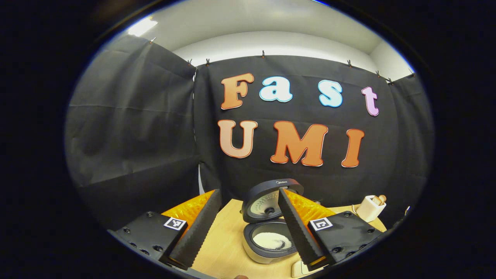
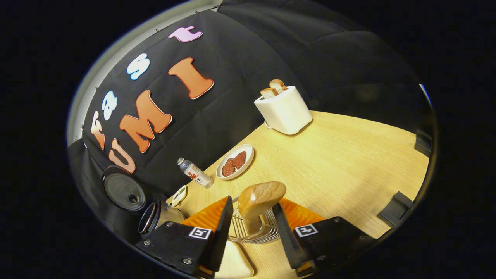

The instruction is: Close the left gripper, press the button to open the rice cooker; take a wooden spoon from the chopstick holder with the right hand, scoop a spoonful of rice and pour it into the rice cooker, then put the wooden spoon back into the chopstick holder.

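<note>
Both grippers stand released: with the rice cooker point(image 1: 269, 226) open, the right gripper point(image 2: 252, 228) should retreat straight from the wooden spoon point(image 2: 259, 199) in the chopstick holder point(image 2: 254, 232).

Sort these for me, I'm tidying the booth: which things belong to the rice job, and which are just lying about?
Job:
- rice cooker, lid up
- rice in it
- wooden spoon
- wire holder

Lying about:
- toaster with bread
- plate of red food
- bottle
</note>
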The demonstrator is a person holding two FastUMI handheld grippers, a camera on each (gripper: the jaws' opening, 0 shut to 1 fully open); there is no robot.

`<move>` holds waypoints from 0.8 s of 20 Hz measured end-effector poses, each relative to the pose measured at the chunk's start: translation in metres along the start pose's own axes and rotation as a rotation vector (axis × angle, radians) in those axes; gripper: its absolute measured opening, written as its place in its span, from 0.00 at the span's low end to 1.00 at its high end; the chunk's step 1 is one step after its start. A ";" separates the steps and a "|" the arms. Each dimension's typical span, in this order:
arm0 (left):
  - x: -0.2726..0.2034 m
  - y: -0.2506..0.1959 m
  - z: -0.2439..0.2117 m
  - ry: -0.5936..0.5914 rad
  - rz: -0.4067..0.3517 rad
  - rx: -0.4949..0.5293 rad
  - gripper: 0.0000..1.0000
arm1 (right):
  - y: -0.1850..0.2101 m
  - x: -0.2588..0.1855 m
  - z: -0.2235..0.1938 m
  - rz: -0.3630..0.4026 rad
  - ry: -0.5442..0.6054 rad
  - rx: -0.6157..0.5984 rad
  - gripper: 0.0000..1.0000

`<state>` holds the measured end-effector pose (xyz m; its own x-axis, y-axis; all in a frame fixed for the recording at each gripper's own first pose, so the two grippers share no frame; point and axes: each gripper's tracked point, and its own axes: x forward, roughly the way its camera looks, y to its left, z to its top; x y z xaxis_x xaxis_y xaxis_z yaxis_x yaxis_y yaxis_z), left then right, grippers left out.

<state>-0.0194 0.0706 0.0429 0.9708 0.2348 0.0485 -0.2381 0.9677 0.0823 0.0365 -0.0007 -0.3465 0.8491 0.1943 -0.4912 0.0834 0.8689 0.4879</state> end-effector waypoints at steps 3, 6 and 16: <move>0.000 0.003 -0.005 0.018 0.001 0.003 1.00 | 0.008 0.002 0.004 0.018 -0.005 0.036 0.45; 0.003 0.006 -0.007 0.023 0.001 -0.004 1.00 | 0.007 0.008 0.004 -0.008 0.014 0.031 0.21; 0.005 0.011 -0.008 0.023 -0.016 -0.019 1.00 | 0.033 -0.009 0.037 -0.033 0.018 -0.102 0.04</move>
<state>-0.0173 0.0833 0.0360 0.9749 0.2211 0.0246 -0.2223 0.9729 0.0642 0.0512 0.0091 -0.2998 0.8373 0.1724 -0.5189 0.0565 0.9166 0.3957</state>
